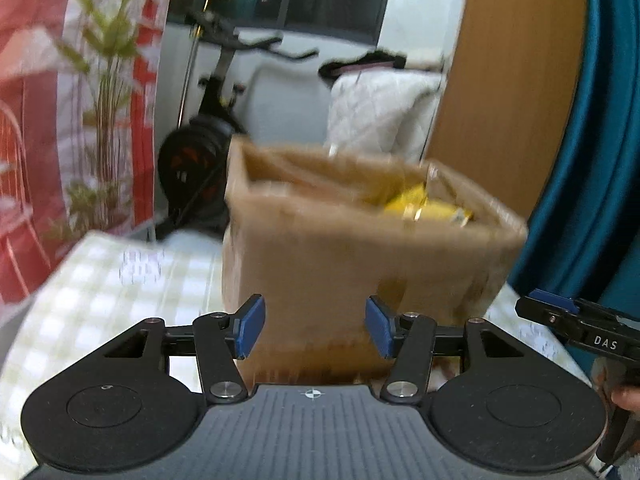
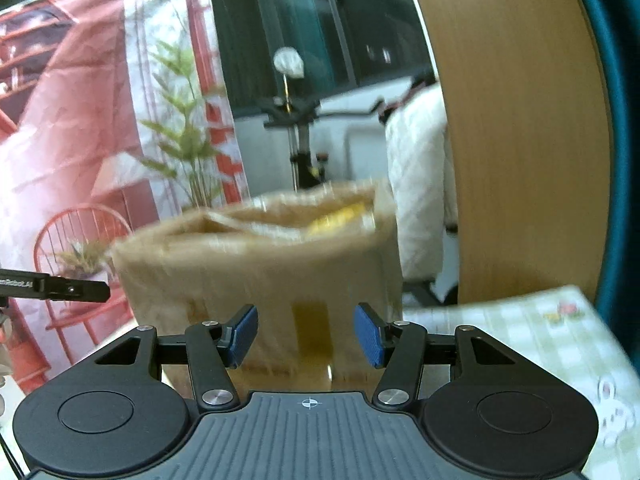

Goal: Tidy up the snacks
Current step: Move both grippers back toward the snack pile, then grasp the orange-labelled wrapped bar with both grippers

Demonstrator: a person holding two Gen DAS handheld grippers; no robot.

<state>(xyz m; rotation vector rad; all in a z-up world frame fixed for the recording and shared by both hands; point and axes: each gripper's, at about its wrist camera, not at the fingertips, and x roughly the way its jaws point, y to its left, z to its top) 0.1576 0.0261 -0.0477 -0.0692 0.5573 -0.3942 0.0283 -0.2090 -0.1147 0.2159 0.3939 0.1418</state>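
Both wrist views are pretty motion-blurred, so only the big stuff is clear. The main thing is an open-topped brown cardboard box sitting on a table covered with a pale green-and-white checked tablecloth; in the left wrist view it stands toward the far right part of the cloth, with the cloth's far left corner out to its left. Inside the box, up against its right-hand side, there's a shiny yellow snack packet, and the same yellow shows in the right wrist view too. Can't tell if anything else is in there, it's too smeared. The left gripper has its blue-padded fingers spread wide apart with nothing between them, pointed straight at the box's near face. The right gripper is the same deal: blue pads well apart, holding nothing, facing the box from the near edge. It also pokes into the left view at the right edge. Behind the table there's a black exercise bike, a tall green potted plant, a red-and-white printed backdrop and a curved light-wood panel on the right.
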